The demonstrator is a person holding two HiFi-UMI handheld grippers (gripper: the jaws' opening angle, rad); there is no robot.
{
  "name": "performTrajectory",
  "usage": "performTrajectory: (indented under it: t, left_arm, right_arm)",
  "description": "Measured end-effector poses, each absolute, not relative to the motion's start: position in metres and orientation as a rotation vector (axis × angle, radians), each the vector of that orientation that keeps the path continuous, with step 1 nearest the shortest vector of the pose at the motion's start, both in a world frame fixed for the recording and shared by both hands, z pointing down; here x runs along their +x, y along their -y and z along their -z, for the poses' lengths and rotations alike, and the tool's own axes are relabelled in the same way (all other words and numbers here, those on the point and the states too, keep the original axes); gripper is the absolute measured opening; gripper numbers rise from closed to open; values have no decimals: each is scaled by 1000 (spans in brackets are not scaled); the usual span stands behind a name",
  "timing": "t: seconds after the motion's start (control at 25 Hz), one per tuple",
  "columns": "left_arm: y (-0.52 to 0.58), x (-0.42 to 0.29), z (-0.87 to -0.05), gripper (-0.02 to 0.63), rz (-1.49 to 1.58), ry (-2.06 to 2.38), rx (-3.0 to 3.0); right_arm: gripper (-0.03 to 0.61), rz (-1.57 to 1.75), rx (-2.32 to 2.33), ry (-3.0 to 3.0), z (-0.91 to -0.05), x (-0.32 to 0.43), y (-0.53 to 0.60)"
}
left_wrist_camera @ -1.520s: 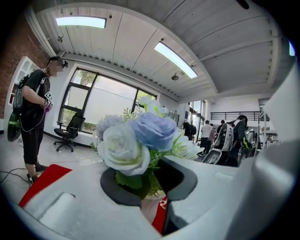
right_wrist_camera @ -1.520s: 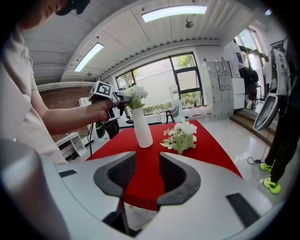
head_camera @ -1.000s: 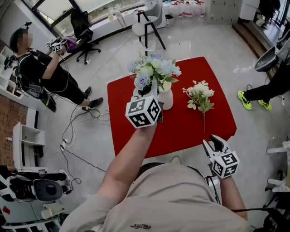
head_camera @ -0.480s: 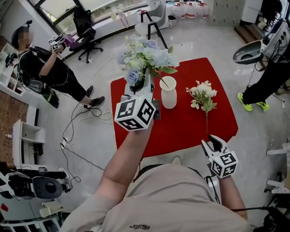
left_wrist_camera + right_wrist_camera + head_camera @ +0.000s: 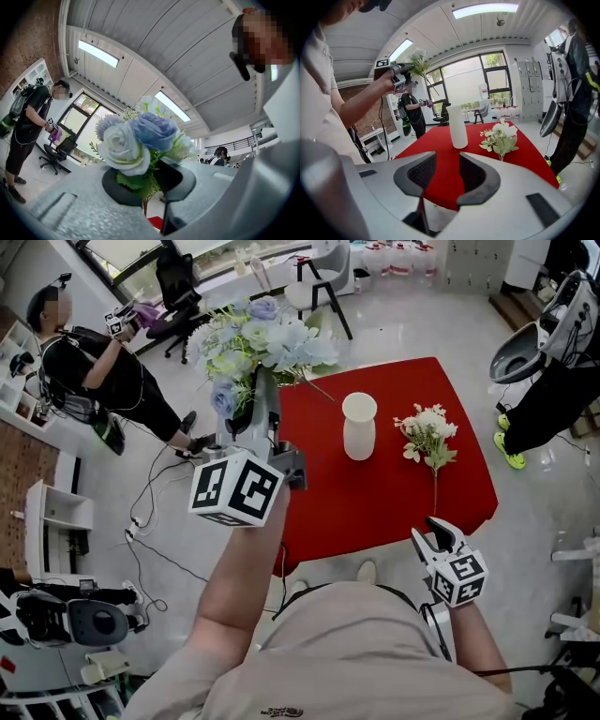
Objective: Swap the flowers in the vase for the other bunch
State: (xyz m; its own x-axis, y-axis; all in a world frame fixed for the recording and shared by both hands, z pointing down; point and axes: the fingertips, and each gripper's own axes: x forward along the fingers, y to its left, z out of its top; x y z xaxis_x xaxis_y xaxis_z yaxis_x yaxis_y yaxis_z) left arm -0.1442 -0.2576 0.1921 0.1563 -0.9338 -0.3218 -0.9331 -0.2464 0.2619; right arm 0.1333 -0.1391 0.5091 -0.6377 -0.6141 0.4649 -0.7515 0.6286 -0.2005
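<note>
Head view: my left gripper (image 5: pixel 262 395) holds the bouquet of pale blue and white artificial roses (image 5: pixel 258 338) in the air off the red table's (image 5: pixel 375 512) left edge, clear of the tall white ceramic vase (image 5: pixel 359 426), which stands near the small bunch of white flowers (image 5: pixel 429 432). Left gripper view gives what that one hides: jaws clenched on the bouquet's green stems. Only the right gripper view settles my right gripper (image 5: pixel 446 176): jaws apart, nothing between them.
</note>
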Motion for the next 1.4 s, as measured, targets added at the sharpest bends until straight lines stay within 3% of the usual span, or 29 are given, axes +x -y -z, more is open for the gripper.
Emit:
performTrajectory:
  t: [0.36,0.8,1.4]
  left_arm:
    - [221,-210,-206,63,534,1934,2353]
    - [192,-283,-279,61,300,1874,2231]
    - [193,-308,-388,60,103,1664,2100]
  right_arm:
    - [156,-535,1023,2524,-510,80,125]
    - [157,-533,1005,2522,-512,16,93]
    - [156,-549,1186,2428,-508,-3,32]
